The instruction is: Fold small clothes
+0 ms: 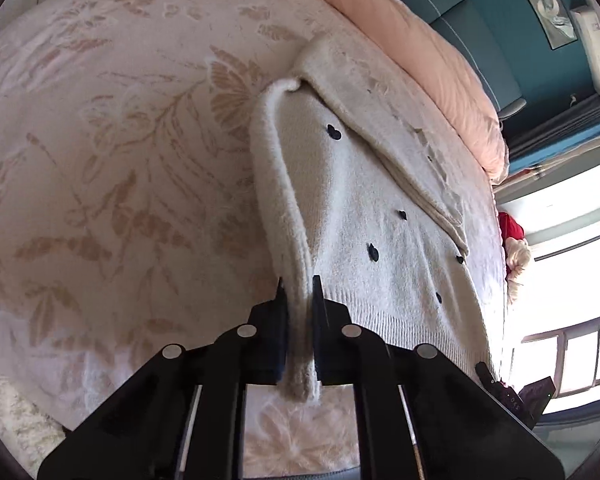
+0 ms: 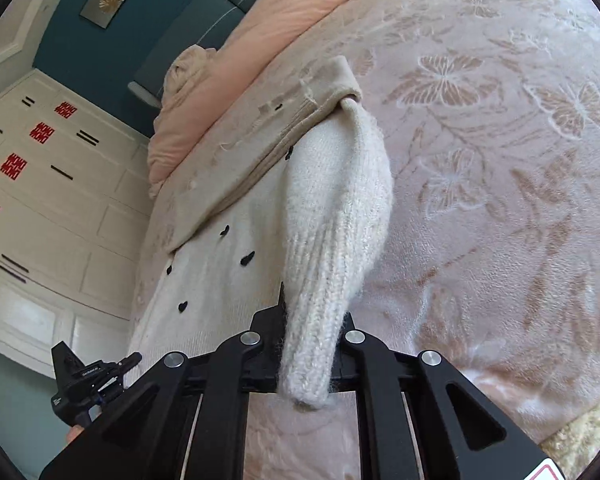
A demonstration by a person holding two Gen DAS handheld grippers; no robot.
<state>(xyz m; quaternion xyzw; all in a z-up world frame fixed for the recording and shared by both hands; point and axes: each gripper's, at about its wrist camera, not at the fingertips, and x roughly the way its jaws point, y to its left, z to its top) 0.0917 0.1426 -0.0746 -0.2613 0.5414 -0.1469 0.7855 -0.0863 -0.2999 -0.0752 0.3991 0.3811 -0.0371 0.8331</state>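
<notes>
A small cream knit cardigan point(image 1: 360, 200) with black heart marks lies on the floral bedspread point(image 1: 100, 160). My left gripper point(image 1: 298, 284) is shut on the cardigan's thick left edge, which hangs down between the fingers. In the right wrist view the cardigan point(image 2: 220, 272) lies to the left, and my right gripper point(image 2: 314, 308) is shut on its ribbed sleeve cuff point(image 2: 320, 300), which drapes over the fingers. The sleeve bulges up from the collar point(image 2: 340, 80). The left gripper point(image 2: 96, 376) shows at lower left in the right wrist view.
A pink duvet point(image 1: 440, 60) is bunched along the far side of the bed, against a teal headboard point(image 1: 500, 20). White wardrobe doors point(image 2: 40, 200) stand beyond the bed. A bright window point(image 1: 572, 280) is at the right.
</notes>
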